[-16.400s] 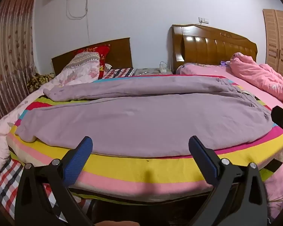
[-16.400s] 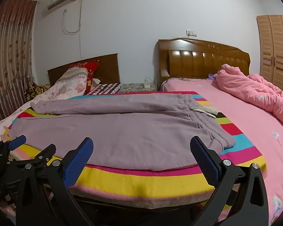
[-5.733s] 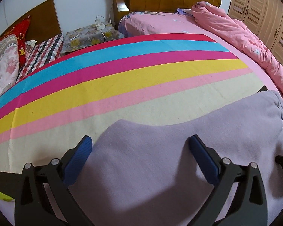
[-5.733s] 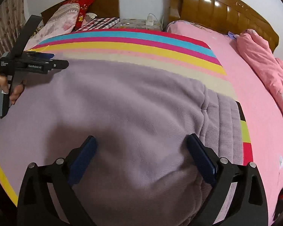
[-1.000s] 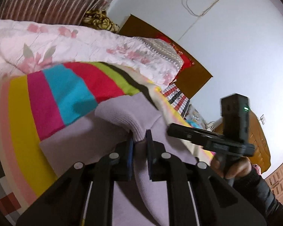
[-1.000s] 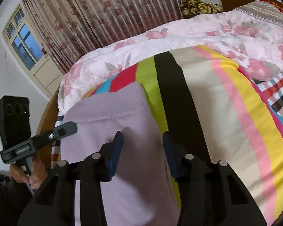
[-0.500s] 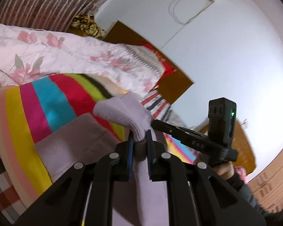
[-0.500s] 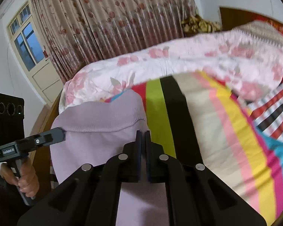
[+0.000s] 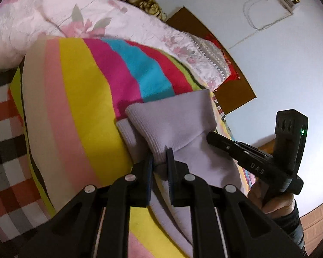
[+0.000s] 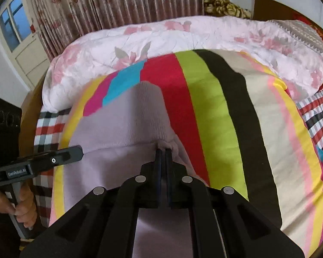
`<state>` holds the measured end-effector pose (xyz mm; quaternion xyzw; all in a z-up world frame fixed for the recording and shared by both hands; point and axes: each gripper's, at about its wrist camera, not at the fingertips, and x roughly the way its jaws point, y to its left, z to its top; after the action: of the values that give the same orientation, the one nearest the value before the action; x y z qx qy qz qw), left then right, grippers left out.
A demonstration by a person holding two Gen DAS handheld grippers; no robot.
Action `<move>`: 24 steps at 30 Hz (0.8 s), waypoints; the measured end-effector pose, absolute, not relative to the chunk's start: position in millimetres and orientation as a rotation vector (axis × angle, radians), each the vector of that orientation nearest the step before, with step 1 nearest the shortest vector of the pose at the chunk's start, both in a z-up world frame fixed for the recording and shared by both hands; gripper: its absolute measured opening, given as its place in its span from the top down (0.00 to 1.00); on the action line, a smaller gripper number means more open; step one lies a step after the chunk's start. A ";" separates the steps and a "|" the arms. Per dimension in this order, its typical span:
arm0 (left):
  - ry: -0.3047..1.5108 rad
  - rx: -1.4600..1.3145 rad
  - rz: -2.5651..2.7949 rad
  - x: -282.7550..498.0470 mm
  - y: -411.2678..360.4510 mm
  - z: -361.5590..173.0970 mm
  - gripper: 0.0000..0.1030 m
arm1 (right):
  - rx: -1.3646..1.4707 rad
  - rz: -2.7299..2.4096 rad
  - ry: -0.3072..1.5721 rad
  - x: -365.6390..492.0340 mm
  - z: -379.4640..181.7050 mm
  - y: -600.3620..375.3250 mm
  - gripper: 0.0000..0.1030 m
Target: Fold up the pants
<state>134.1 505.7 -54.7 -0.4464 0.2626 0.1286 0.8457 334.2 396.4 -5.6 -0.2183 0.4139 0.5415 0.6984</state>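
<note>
Bedspread (image 10: pixel 226 111), striped, bears lilac pants (image 10: pixel 122 124) near its edge beside floral quilt (image 10: pixel 183 36). Left gripper (image 9: pixel 160 158) pinches one ribbed cuff corner; right gripper (image 10: pixel 163 150), jaws just closed, pinches the other.

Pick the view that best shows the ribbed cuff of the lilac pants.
Left wrist: the ribbed cuff shows open and tubular, pinched by the left gripper. The right wrist view shows the cuff flatter, foreshortened, its edge clamped by the right gripper.

Left gripper (image 9: pixel 160 158) pinches the lilac pants' cuff (image 9: pixel 172 124) (ribbed).
</note>
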 end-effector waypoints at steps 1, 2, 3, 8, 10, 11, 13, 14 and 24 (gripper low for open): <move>0.558 -0.932 0.274 135.8 505.5 -53.3 0.89 | -0.470 1.213 0.929 337.5 -3.6 395.1 0.95; 0.564 -0.917 0.281 137.0 505.3 -51.5 0.88 | -0.454 1.219 0.942 340.3 -3.0 393.8 0.95; 0.574 -0.898 0.295 139.0 504.5 -49.9 0.88 | -0.437 1.229 0.961 341.5 -2.1 393.4 0.91; 0.568 -0.891 0.323 139.2 502.8 -53.9 0.86 | -0.428 1.224 0.926 335.1 8.8 380.4 0.43; 0.564 -0.910 0.310 138.8 506.2 -57.7 0.85 | -0.409 1.245 0.864 326.5 23.6 360.0 0.38; 0.563 -0.912 0.303 136.2 504.8 -58.9 0.84 | -0.425 1.252 0.822 318.3 31.2 345.2 0.38; 0.561 -0.918 0.288 134.4 506.9 -59.1 0.84 | -0.478 1.235 0.765 299.6 39.6 316.2 0.42; 0.553 -0.928 0.280 132.7 507.4 -58.4 0.78 | -0.492 1.246 0.757 291.5 40.8 303.7 0.49; 0.548 -0.888 0.260 135.0 497.5 -51.4 0.69 | -0.546 1.300 0.843 174.0 6.1 171.8 0.79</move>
<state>135.0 497.5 -51.4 -0.4231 0.2611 0.1237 0.8588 174.0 171.8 6.1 -0.2431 0.3756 0.5793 0.6813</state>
